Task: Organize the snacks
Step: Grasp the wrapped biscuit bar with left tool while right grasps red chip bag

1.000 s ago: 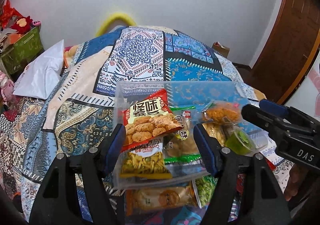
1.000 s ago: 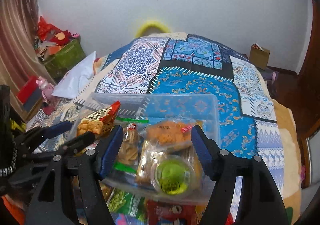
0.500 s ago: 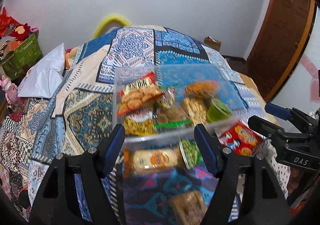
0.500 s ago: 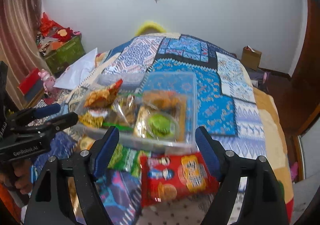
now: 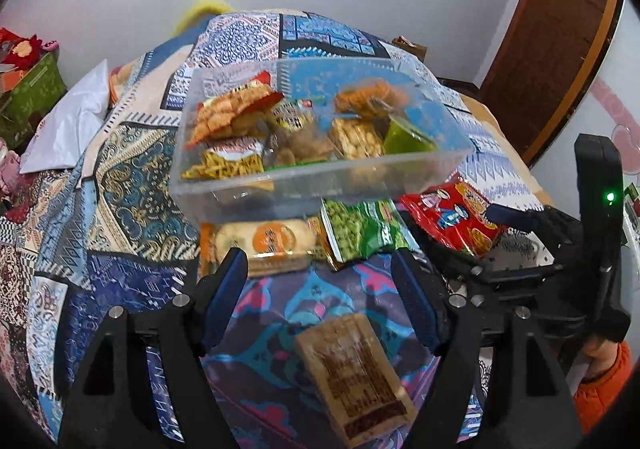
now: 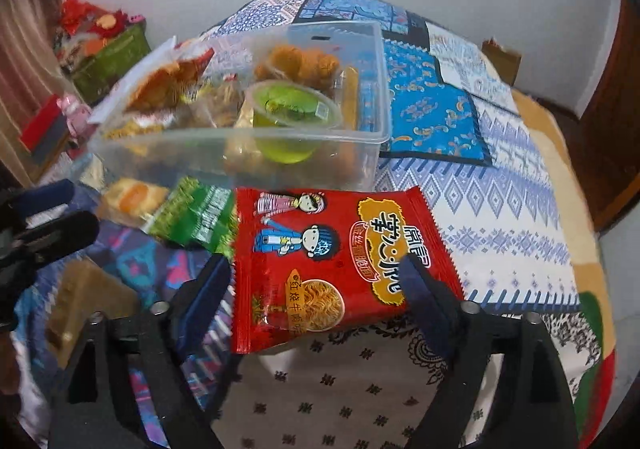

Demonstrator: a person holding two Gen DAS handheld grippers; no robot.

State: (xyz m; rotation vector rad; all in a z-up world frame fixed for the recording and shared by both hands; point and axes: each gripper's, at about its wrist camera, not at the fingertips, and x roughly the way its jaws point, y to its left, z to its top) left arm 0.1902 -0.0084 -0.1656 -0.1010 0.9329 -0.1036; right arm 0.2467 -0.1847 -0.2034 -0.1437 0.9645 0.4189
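Observation:
A clear plastic box (image 5: pixel 320 179) (image 6: pixel 240 153) holding several snack packs and a green jelly cup (image 6: pixel 294 109) sits on the patterned bed. In front of it lie a yellow cracker pack (image 5: pixel 266 243), a green pea pack (image 5: pixel 360 233) (image 6: pixel 196 219), a red noodle-snack pack (image 6: pixel 328 265) (image 5: pixel 452 215) and a brown biscuit pack (image 5: pixel 356 373). My left gripper (image 5: pixel 320 297) is open and empty above the brown pack. My right gripper (image 6: pixel 316 297) is open, its fingers either side of the red pack's near end.
A white pillow (image 5: pixel 68 125) and a green box (image 5: pixel 28 97) are at the left. A brown door (image 5: pixel 552 33) stands at the right. The bed edge (image 6: pixel 576 185) drops off to the right.
Both grippers have pulled back from the clear box toward me. The loose packs in front of the box have come into view. Both stay open.

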